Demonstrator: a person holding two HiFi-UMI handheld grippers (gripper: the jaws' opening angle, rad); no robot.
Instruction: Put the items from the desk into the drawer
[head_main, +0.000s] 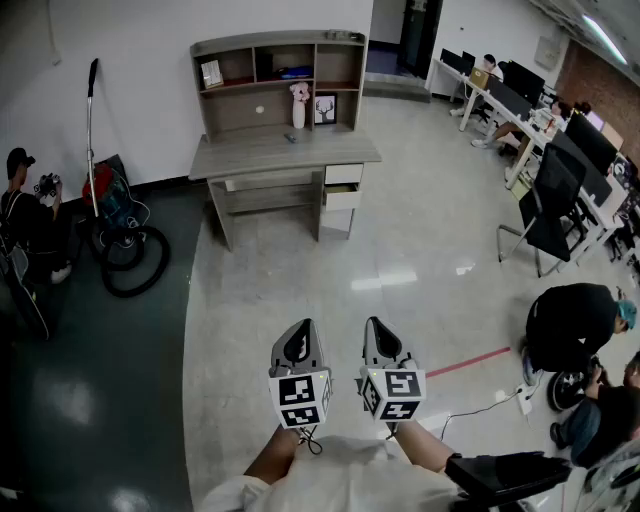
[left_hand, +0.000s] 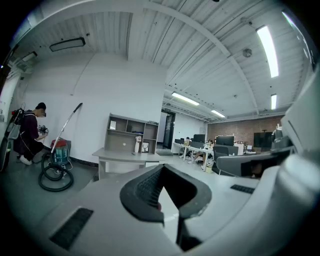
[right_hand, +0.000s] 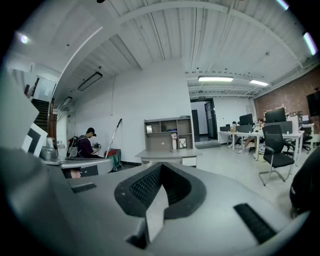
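We are standing well back from the desk (head_main: 250, 155) at 12 o'clock, both the left gripper (head_main: 303, 332) and right gripper (head_main: 376, 330) closed and empty, so we are judging that walking up to its items (head_main: 290, 138) and drawer (head_main: 342, 197) comes next.

The desk (head_main: 250, 158) stood well ahead of me, drawers (head_main: 342, 186) at its right end. A small dark item (head_main: 290, 137) lay mid-top, with a white vase (head_main: 299, 110) and a framed picture (head_main: 324, 108) upright near the back edge.

Vacuum cleaner (head_main: 112, 205) by wall, black office chair (head_main: 550, 190), perhaps red floor tape (head_main: 470, 362)
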